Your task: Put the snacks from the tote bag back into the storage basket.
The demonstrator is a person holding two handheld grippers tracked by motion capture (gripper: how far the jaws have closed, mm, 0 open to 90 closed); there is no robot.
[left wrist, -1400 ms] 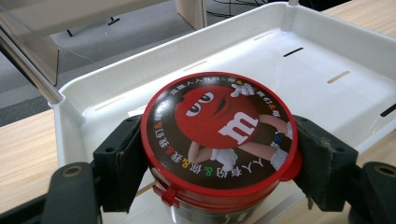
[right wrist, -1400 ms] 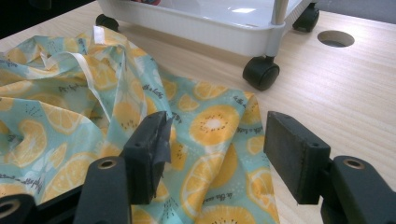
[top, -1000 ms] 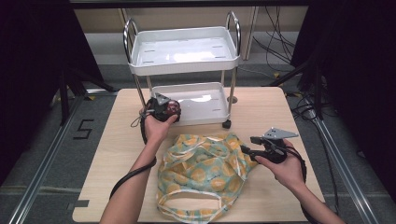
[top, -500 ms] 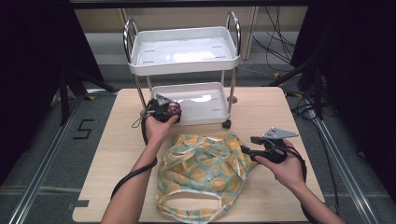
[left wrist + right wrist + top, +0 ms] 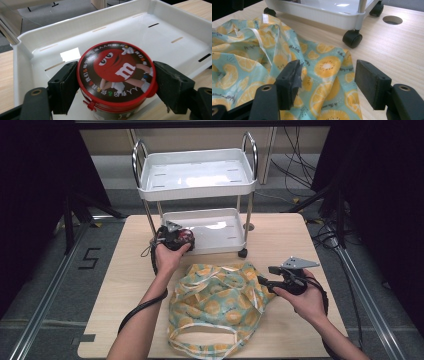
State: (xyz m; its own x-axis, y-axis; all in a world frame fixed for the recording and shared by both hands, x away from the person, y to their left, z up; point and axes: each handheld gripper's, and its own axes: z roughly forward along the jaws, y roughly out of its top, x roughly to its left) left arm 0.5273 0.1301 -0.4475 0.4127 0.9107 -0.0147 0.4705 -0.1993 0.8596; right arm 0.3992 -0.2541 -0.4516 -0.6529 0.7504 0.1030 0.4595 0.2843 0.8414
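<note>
My left gripper [image 5: 181, 238] is shut on a round candy tub [image 5: 116, 75] with a red lid and a red cartoon character on it. It holds the tub [image 5: 184, 237] over the front left corner of the cart's lower tray [image 5: 160, 30]. A teal cloth bag [image 5: 215, 305] printed with orange slices lies flat on the table in front of me. My right gripper [image 5: 265, 282] hovers at the bag's right edge, open, its jaws apart above the cloth [image 5: 327, 75] with nothing between them.
A small white two-tier cart [image 5: 197, 172] with chrome posts stands on black casters [image 5: 352, 38] at the back of the wooden table [image 5: 300, 240]. A round hole [image 5: 392, 20] is cut in the tabletop near the cart. Cables trail from both grippers.
</note>
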